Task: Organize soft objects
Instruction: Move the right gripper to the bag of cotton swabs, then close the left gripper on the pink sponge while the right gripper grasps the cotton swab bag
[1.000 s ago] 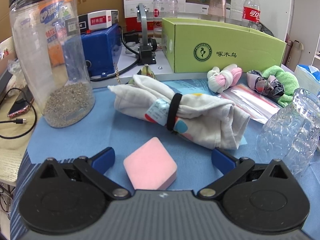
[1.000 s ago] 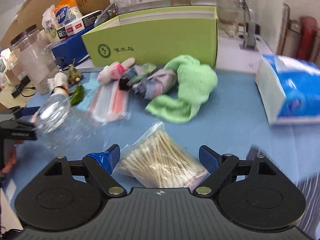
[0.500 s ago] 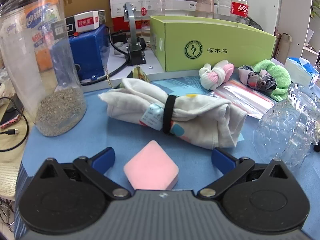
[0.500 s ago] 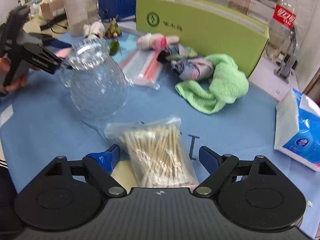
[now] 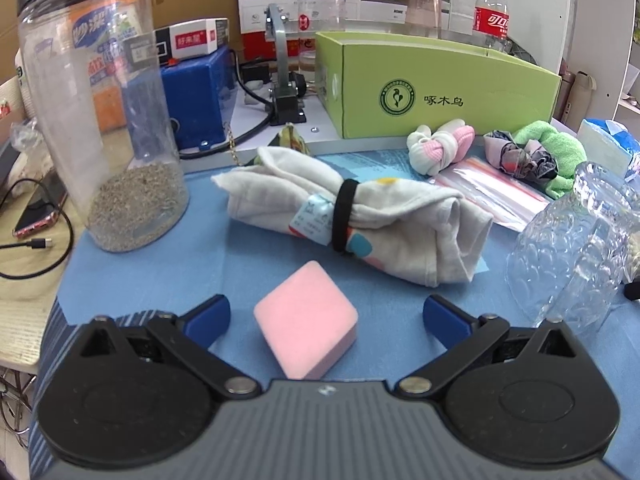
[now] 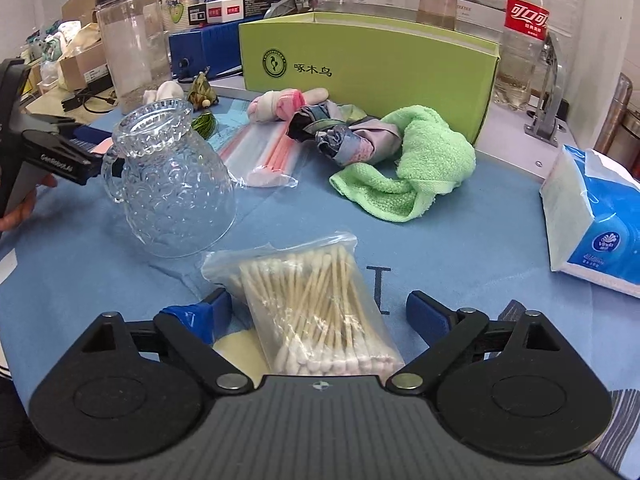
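Two grippers hang over the blue mat (image 5: 192, 256), both with jaws spread wide and holding nothing. Nearest to us, the left gripper (image 5: 326, 312) straddles a pink sponge (image 5: 306, 312), which lies flat on the mat between the blue pads but touches neither; it sits corner-on to us, so the pads would meet its corners rather than its flat sides unless we turn the wrist. The right gripper (image 6: 318, 308) likewise straddles a bag of cotton swabs (image 6: 316, 316), its long axis running away from us along the fingers; the left pad is just beside the bag's edge, the right pad well apart from it.

Farther out from the left gripper lies a rolled cloth (image 5: 352, 220) bound by a black band, its long axis running across our view, left to right. Beyond it, against the green box (image 5: 440, 92), rest a sock bundle (image 5: 440, 148) and a green towel (image 6: 416, 164).

For room, we judge the sponge easy: open mat on all sides. The tipped glass pitcher (image 6: 172, 184) crowds the space between the two tools, and the tall jar (image 5: 104, 120) stands near the mat's left edge.
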Motion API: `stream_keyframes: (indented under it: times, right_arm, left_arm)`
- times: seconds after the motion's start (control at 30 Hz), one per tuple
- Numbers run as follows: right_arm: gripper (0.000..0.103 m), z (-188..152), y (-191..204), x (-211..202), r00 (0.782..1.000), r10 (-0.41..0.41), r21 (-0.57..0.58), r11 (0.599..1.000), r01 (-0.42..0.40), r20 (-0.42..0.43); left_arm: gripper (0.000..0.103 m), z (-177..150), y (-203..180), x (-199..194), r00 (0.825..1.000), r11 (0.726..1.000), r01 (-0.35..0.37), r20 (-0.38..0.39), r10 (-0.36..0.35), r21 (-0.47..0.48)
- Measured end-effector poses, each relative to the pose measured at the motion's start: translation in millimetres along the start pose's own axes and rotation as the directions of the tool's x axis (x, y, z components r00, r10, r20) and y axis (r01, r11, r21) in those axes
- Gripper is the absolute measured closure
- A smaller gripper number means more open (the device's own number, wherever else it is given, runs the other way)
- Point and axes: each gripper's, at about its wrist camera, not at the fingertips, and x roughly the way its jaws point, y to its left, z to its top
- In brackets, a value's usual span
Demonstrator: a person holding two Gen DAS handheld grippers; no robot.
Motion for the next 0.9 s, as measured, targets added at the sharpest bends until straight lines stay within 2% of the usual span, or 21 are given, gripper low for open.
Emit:
stream_keyframes:
  times: [0.13, 0.2, 0.27, 0.53, 0.6, 0.63, 0.7, 0.73, 0.77, 0.8, 0.9]
  right_arm:
    - [0.019, -1.0, 1.3, 1.0, 1.0, -0.016, 0.017, 1.0, 0.016, 0.007]
    - [0.019, -2.0, 2.3, -0.1, 1.0, -0.029, 0.027, 0.999, 0.028, 0.007]
    - [0.018, -3.3, 3.3, -0.9, 0.999, -0.039, 0.037, 0.999, 0.039, 0.01]
    - [0.017, 0.2, 4.1, 0.9, 0.998, -0.056, 0.057, 0.997, 0.056, -0.01]
    - [0.018, -2.5, 3.6, -1.6, 0.999, -0.049, 0.046, 0.998, 0.049, -0.004]
    - [0.019, -3.9, 4.2, -2.9, 0.999, -0.046, 0.043, 0.998, 0.046, 0.0]
    - [0.025, -6.1, 6.1, -5.0, 0.999, -0.035, 0.031, 0.999, 0.035, 0.015]
    - [0.036, -6.2, 6.9, -6.4, 0.999, -0.029, 0.029, 0.999, 0.028, 0.023]
    - [0.064, -5.7, 8.0, -8.8, 0.999, -0.026, 0.025, 0.999, 0.025, 0.035]
    - [0.073, -4.1, 8.6, -11.9, 0.999, -0.035, 0.028, 0.999, 0.034, 0.041]
    - [0.077, -7.2, 11.1, -19.0, 0.998, -0.034, 0.043, 0.999, 0.032, 0.044]
  left_arm:
    - [0.013, 0.4, 1.0, -4.9, 1.0, 1.0, -0.007, 0.001, 0.007, -0.008]
    - [0.028, 0.8, 3.5, -7.9, 1.0, 1.0, 0.0, 0.001, 0.0, -0.024]
    - [0.034, 1.4, 5.1, -10.1, 1.0, 0.999, -0.01, -0.002, 0.01, -0.036]
    - [0.036, 1.0, 4.2, -10.7, 1.0, 0.999, -0.018, 0.0, 0.018, -0.038]
    - [0.051, 1.9, 4.4, -12.2, 1.0, 0.999, -0.017, 0.002, 0.017, -0.04]
    - [0.054, 2.4, 4.9, -12.8, 1.0, 0.999, -0.018, 0.0, 0.018, -0.043]
    - [0.062, 3.9, 6.3, -13.7, 1.0, 0.998, -0.022, -0.009, 0.022, -0.056]
    - [0.063, 4.4, 7.5, -14.5, 1.0, 0.997, -0.025, -0.015, 0.024, -0.073]
    - [0.064, 4.5, 8.6, -15.7, 0.999, 0.996, -0.028, -0.019, 0.027, -0.088]
    - [0.064, 4.1, 9.9, -17.5, 0.999, 0.994, -0.03, -0.023, 0.028, -0.103]
    - [0.064, -0.5, 17.1, -31.0, 1.0, 0.987, -0.022, -0.024, 0.019, -0.162]
